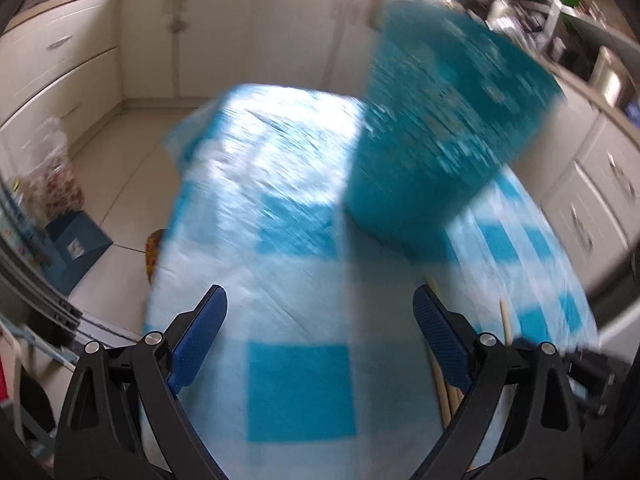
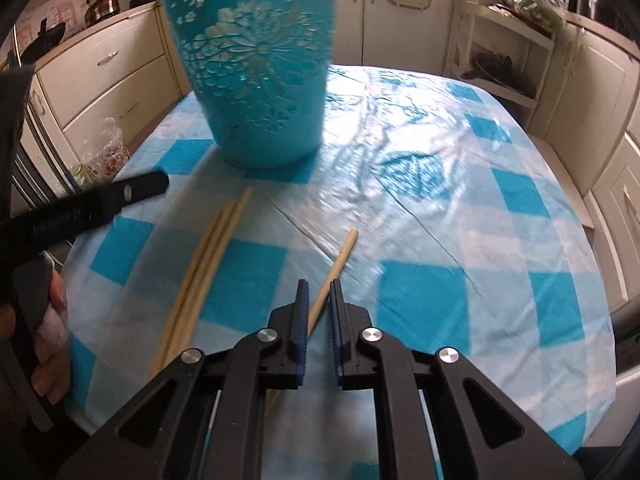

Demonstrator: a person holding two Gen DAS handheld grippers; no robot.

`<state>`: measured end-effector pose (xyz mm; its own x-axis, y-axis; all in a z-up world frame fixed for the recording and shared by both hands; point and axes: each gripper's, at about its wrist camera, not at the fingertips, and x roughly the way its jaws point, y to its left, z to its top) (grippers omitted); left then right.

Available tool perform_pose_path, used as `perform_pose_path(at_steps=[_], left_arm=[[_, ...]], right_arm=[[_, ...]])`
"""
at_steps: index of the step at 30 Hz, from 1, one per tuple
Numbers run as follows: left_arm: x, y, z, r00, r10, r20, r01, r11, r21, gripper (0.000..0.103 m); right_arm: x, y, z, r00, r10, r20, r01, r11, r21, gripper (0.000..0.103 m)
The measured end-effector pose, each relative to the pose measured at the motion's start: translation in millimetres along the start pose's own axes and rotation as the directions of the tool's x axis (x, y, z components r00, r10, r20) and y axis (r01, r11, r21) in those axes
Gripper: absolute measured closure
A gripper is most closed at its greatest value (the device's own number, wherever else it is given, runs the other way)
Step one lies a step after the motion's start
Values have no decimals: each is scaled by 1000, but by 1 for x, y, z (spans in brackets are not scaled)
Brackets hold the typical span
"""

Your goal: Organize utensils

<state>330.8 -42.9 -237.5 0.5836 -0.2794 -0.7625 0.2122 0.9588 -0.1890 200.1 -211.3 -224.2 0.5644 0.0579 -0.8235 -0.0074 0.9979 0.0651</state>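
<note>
A teal cut-out bucket stands upright at the far left of the checked table. Three wooden chopsticks lie side by side in front of it. A single chopstick runs slantwise between the pads of my right gripper, which is shut on it. My left gripper is open wide with nothing between its pads, over the tablecloth. In its blurred view the bucket is ahead to the right, and the chopsticks lie by its right finger. One of its black fingers shows left of the three chopsticks.
The table carries a blue-and-white checked cloth. A hand holds the left tool at the table's left edge. Cream kitchen cabinets ring the table, with a kettle on the counter. A plastic bag sits beside the table.
</note>
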Motion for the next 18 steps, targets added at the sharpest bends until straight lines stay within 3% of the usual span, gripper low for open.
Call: perform_pose_path(at_steps=[4, 18], left_arm=[[3, -21, -12, 999, 4, -52, 0, 997, 73, 13], [6, -44, -18, 991, 115, -67, -102, 978, 181, 13]], right_arm=[[-1, -9, -4, 999, 40, 5, -41, 998, 44, 92], [-4, -19, -7, 993, 115, 20, -116, 991, 73, 92]])
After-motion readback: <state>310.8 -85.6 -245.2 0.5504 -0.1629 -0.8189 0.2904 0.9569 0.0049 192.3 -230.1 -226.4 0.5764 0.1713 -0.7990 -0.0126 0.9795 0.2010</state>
